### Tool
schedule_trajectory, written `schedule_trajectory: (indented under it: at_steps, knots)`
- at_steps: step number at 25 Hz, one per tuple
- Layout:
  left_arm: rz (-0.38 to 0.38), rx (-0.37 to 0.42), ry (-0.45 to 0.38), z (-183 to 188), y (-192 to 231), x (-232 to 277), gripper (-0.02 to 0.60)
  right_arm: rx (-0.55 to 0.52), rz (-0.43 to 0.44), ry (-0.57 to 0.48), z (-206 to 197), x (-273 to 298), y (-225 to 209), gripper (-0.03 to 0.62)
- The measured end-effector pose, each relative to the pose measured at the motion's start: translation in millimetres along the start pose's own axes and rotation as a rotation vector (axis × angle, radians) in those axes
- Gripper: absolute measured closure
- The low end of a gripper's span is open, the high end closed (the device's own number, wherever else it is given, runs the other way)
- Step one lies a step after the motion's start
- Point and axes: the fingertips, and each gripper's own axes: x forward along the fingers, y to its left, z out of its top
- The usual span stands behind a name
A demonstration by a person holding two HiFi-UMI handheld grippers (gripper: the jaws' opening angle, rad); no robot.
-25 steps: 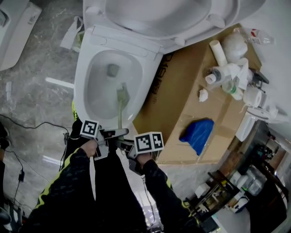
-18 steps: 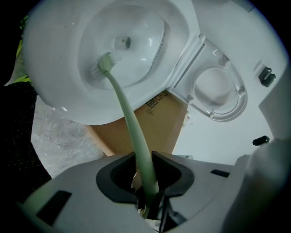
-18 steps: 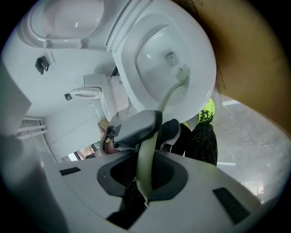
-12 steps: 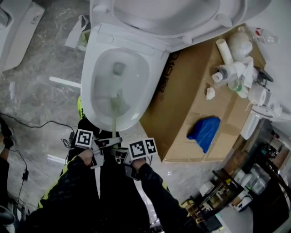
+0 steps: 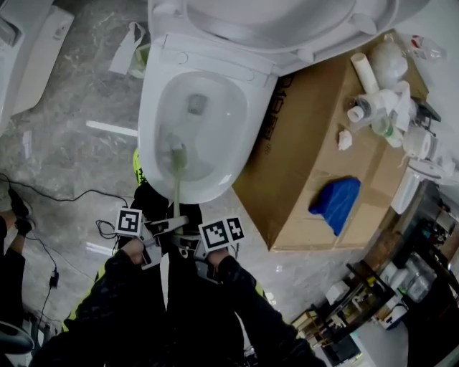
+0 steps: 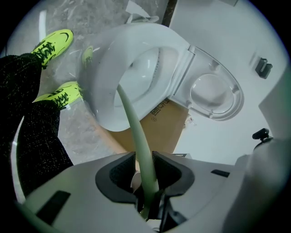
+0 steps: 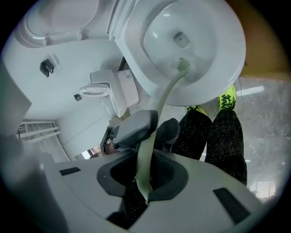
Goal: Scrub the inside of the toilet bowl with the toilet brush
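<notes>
The white toilet bowl (image 5: pixel 152 122) stands open, its lid (image 5: pixel 272 21) raised behind it. A pale green toilet brush (image 5: pixel 176 183) reaches from my grippers into the bowl, and its head (image 5: pixel 177 153) rests against the near left wall above the drain. My left gripper (image 5: pixel 168 225) and my right gripper (image 5: pixel 188 245) sit close together at the handle's end. In the left gripper view the handle (image 6: pixel 144 159) runs between the shut jaws of the left gripper (image 6: pixel 144 175) toward the bowl (image 6: pixel 113 68). In the right gripper view the right gripper (image 7: pixel 144 175) is shut on the same handle, and the brush head (image 7: pixel 183 67) lies inside the bowl.
A large cardboard box (image 5: pixel 308 143) stands right of the toilet, with a blue cloth (image 5: pixel 337 203) and several bottles (image 5: pixel 380 107) on it. A black cable (image 5: pixel 64 197) crosses the marble floor at left. The person's yellow-green shoes (image 6: pixel 54 41) stand at the bowl's front.
The brush head has slid from the bowl's near right side to the near left wall. Both grippers have kept their hold and drifted slightly left and back.
</notes>
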Motion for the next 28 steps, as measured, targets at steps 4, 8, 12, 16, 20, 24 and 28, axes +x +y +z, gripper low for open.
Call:
schedule_trajectory:
  at_steps: [4, 8, 12, 16, 20, 24, 28]
  knots:
    - [0.003, 0.018, -0.032, 4.6, -0.8, -8.9, 0.477, -0.012, 0.011, 0.012, 0.5, 7.5, 3.0, 0.530]
    - [0.022, 0.051, -0.044, 11.3, -3.0, -14.1, 0.477, -0.062, 0.020, 0.037, 5.1, 12.8, 8.3, 0.531]
    - [0.023, 0.090, -0.061, 21.7, -7.0, -16.0, 0.477, -0.089, 0.021, 0.044, 13.5, 15.9, 11.7, 0.531]
    - [0.017, 0.104, -0.073, 30.7, -13.2, -15.9, 0.477, -0.103, 0.024, 0.038, 22.6, 17.6, 14.8, 0.531]
    - [0.027, 0.107, -0.094, 42.0, -17.4, -16.9, 0.477, -0.119, 0.020, 0.037, 34.4, 19.7, 18.4, 0.532]
    - [0.020, 0.160, -0.090, 57.1, -24.0, -12.2, 0.477, -0.135, 0.020, 0.027, 49.8, 18.3, 21.1, 0.531]
    - [0.025, 0.188, -0.098, 74.1, -31.0, -6.7, 0.477, -0.149, 0.019, 0.003, 69.3, 16.3, 24.3, 0.531]
